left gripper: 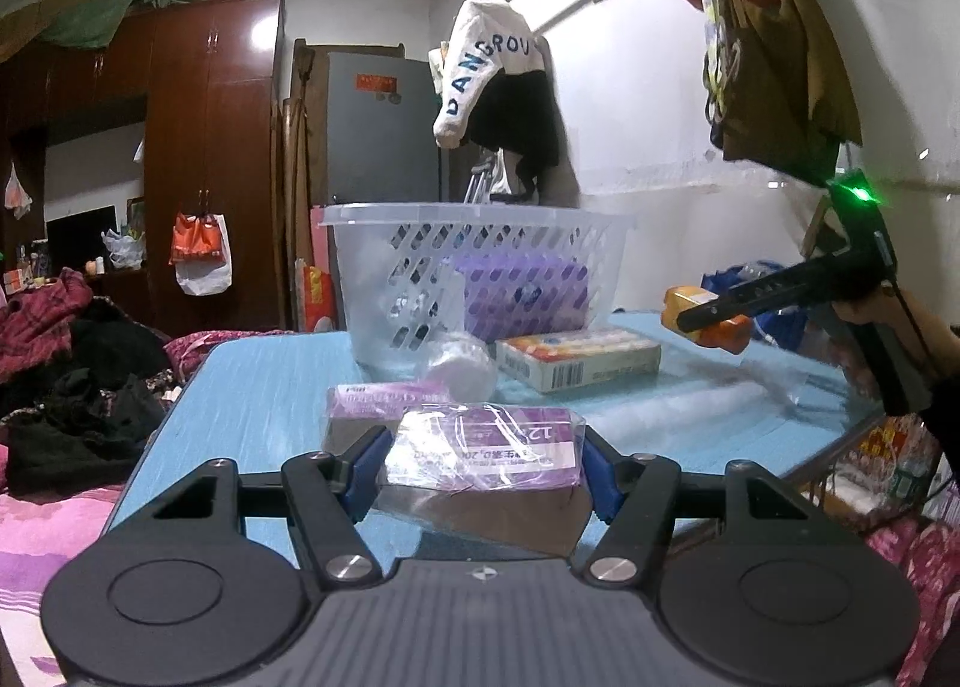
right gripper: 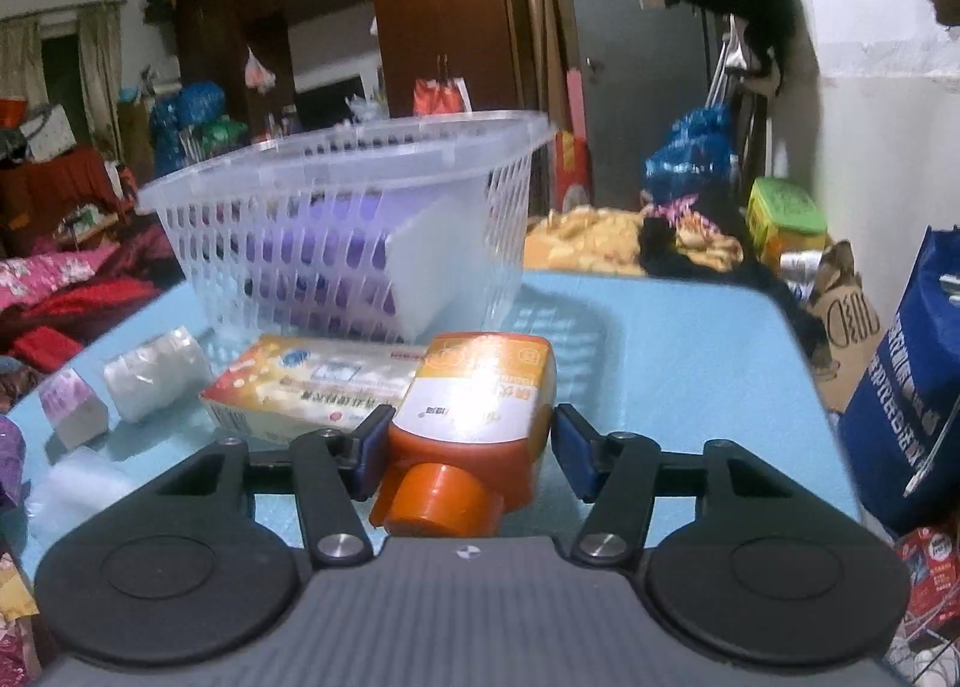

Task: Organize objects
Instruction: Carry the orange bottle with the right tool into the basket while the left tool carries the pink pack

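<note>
Two clamped grips — left hand-held gripper (left gripper: 483,468) on purple pack (left gripper: 485,456) (right (right gripper: 468,450): orange bottle (right gripper: 471,423)).

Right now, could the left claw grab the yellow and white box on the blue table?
Probably not yet. The left claw is already shut on a purple plastic-wrapped pack, so it has no free grip. The yellow and white cardboard box lies farther ahead, beside the clear plastic basket.

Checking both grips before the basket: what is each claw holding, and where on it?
Left claw clamps the purple wrapped box by its two ends. Right claw grips the orange bottle across its body, near the cap.
</note>
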